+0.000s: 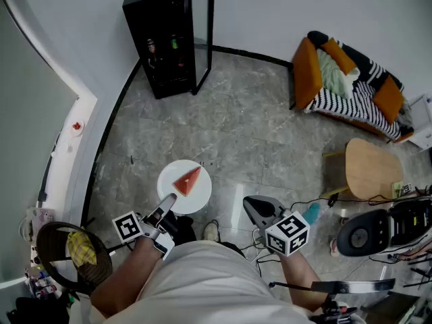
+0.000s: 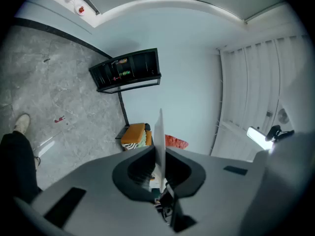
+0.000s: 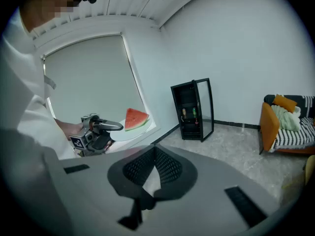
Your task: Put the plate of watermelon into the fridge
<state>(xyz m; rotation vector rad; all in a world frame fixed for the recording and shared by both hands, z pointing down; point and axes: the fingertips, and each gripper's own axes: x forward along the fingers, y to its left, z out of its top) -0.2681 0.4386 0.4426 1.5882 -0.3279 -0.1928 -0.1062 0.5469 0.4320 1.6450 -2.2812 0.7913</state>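
My left gripper [image 1: 167, 203] is shut on the near rim of a white plate [image 1: 177, 196], held level above the floor. A red watermelon slice [image 1: 188, 179] lies on the plate. In the left gripper view the plate [image 2: 159, 141] shows edge-on between the jaws, with the watermelon [image 2: 175, 142] just past it. The right gripper view shows the plate [image 3: 129, 132], the slice [image 3: 135, 118] and the left gripper [image 3: 114, 126] from the side. My right gripper [image 1: 255, 208] is shut and holds nothing. The black fridge [image 1: 165, 37] stands far ahead against the wall with its glass door [image 1: 204, 34] swung open.
An orange armchair [image 1: 347, 86] with striped cushions stands at the right, with a round wooden stool [image 1: 371, 169] nearer me. Cables and a black device [image 1: 378, 229] lie on the floor at lower right. A round basket [image 1: 71, 255] sits at lower left. Marble floor stretches between me and the fridge.
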